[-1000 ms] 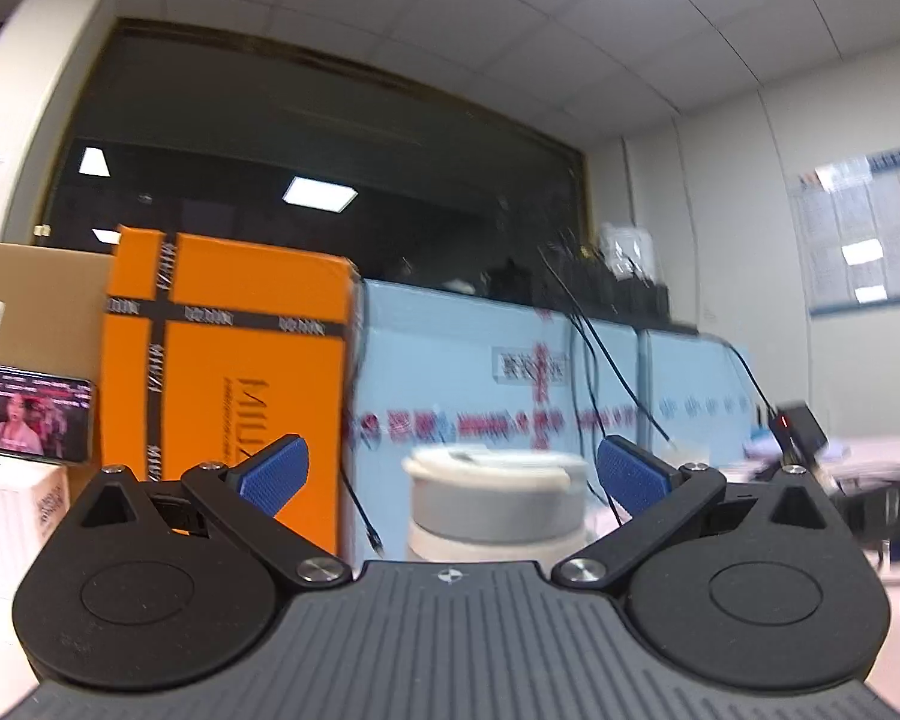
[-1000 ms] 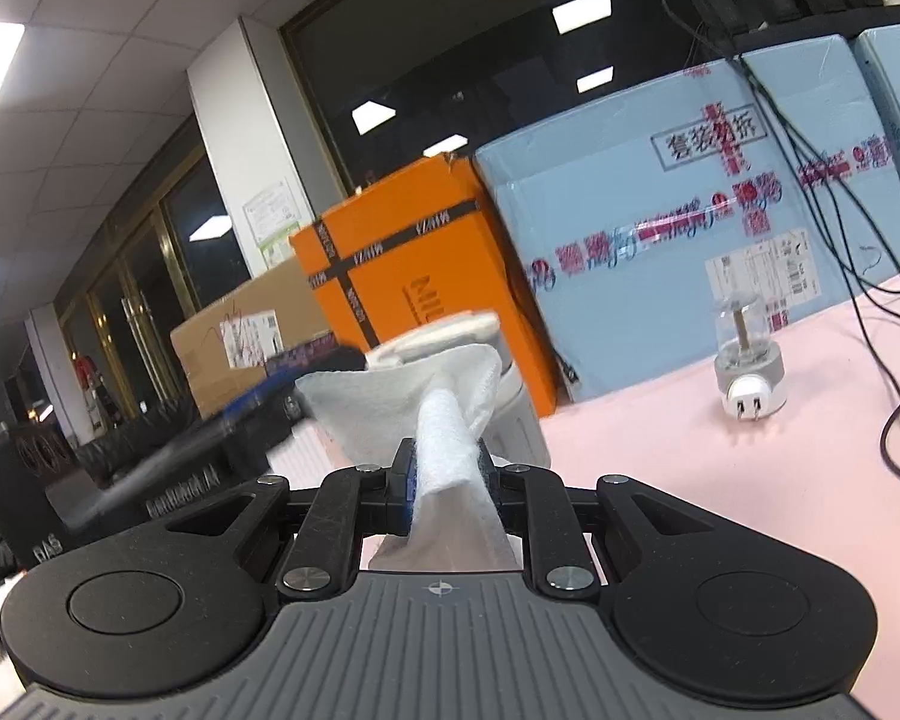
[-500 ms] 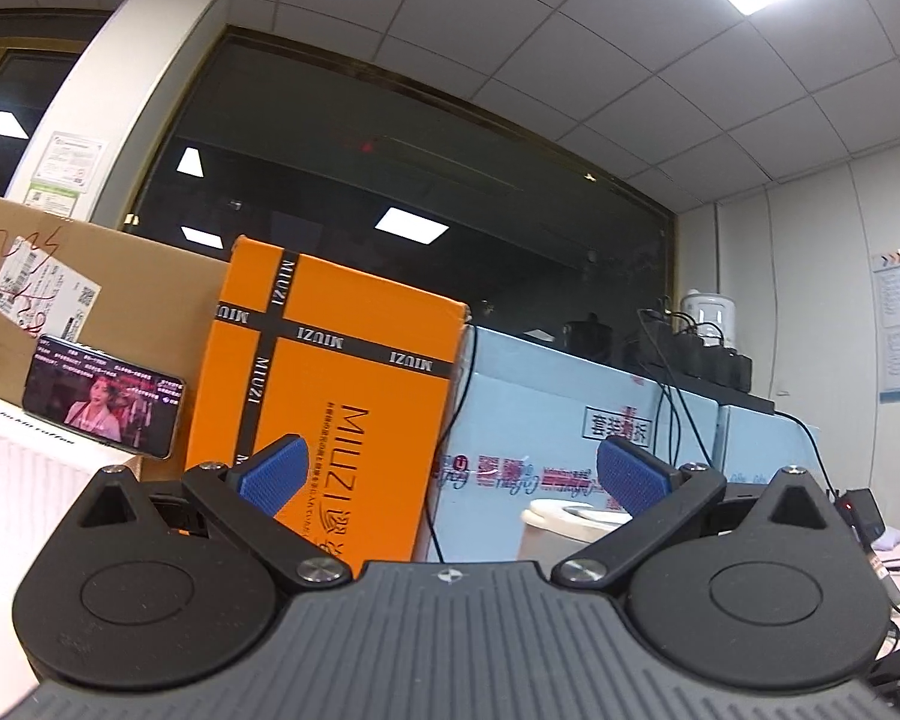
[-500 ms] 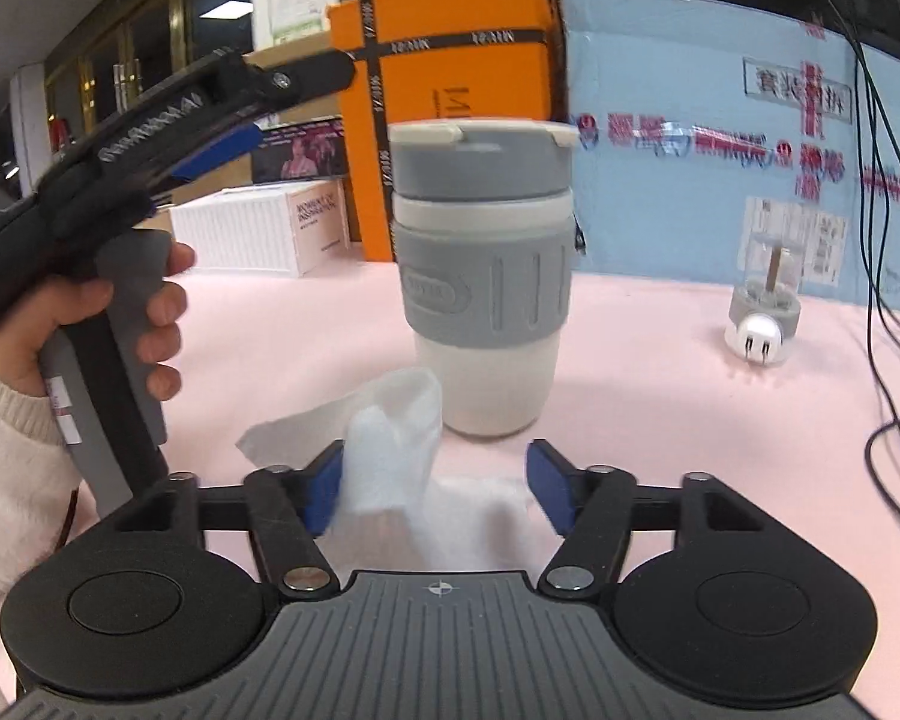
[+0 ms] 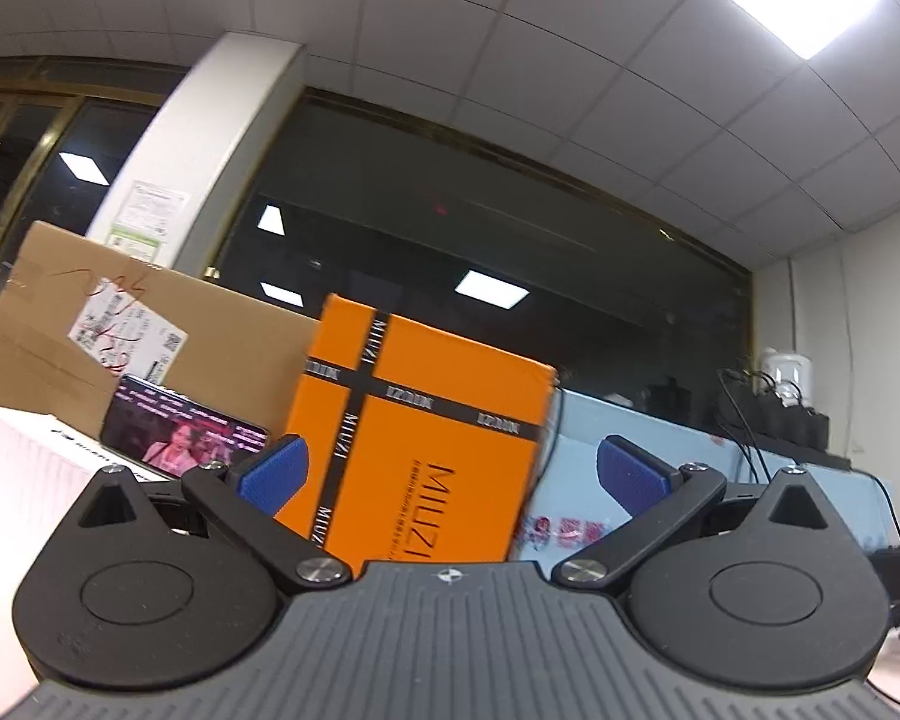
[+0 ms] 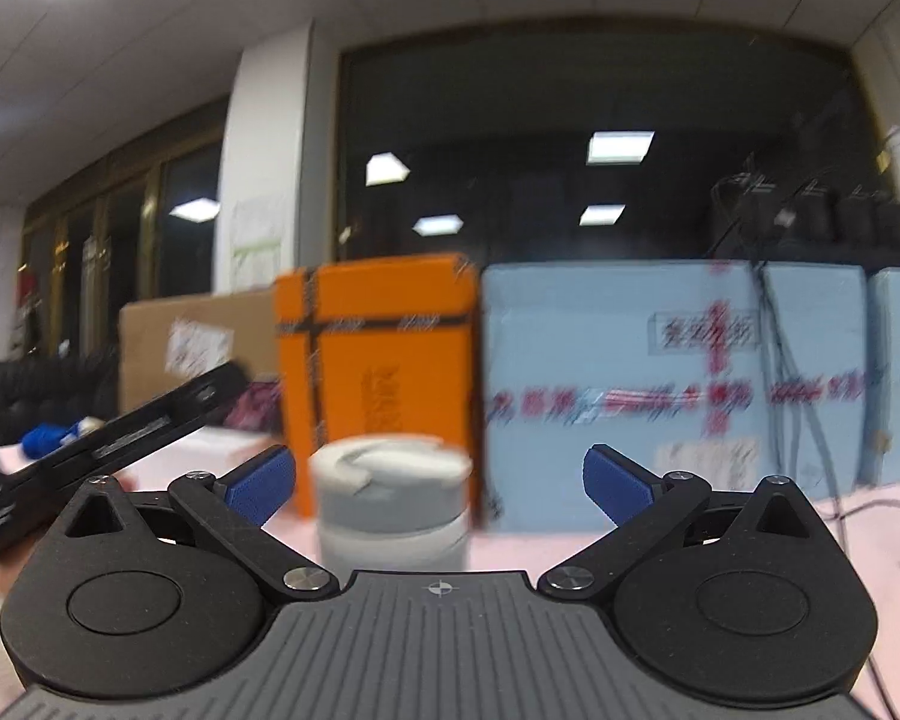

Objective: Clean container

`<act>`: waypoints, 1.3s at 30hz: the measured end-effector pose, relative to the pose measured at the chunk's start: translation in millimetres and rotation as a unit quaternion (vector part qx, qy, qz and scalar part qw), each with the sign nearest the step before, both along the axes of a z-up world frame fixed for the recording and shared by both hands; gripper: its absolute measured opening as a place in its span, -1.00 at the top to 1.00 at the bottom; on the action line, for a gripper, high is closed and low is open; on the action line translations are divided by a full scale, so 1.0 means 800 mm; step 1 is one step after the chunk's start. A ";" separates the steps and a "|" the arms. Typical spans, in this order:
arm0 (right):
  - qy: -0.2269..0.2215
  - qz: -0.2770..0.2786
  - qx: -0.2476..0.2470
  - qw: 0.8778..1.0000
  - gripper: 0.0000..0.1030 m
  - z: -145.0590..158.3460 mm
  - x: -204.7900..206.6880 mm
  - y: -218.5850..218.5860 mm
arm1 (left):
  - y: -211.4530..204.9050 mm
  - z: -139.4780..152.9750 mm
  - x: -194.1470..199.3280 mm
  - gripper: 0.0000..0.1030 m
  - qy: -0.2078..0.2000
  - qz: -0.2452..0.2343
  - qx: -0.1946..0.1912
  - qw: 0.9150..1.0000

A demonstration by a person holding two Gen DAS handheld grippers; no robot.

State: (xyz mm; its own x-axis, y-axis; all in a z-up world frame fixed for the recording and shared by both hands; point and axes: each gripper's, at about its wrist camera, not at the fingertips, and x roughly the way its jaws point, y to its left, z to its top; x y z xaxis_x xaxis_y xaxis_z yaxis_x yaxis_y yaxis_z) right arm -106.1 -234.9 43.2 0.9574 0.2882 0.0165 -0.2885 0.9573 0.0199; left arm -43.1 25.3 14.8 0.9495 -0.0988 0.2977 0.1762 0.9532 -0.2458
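Right gripper (image 6: 438, 483) spread wide, empty, level, facing cup (image 6: 390, 498) just beyond; left gripper (image 5: 450, 474) spread, empty, tilted up at orange box (image 5: 414, 450).

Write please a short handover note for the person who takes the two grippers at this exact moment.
Left gripper: open, empty, pointing at the orange box; the cup is not in its view.
Right gripper: open, empty; no tissue in its view.
The grey-lidded cup stands upright on the pink table, lid on, ahead of the right gripper, nearer its left finger.
Done: both grippers free.
Left: whether the cup is wiped clean cannot be judged; the view is blurred.
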 end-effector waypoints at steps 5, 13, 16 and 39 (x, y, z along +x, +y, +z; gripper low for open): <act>-0.071 -0.077 0.001 0.994 -1.00 -0.015 0.025 -0.015 | 0.000 -0.002 0.010 -1.00 0.016 0.027 0.002 1.000; -0.098 -0.151 0.013 0.984 -1.00 -0.043 0.050 -0.031 | -0.009 -0.009 0.024 -1.00 0.038 0.062 0.019 0.997; -0.092 -0.162 0.012 0.982 -1.00 -0.049 0.055 -0.033 | -0.014 -0.012 0.029 -1.00 0.044 0.067 0.035 0.996; -0.060 -0.176 0.025 0.982 -1.00 -0.056 0.062 -0.039 | -0.036 -0.016 0.020 -1.00 0.031 0.052 0.123 0.991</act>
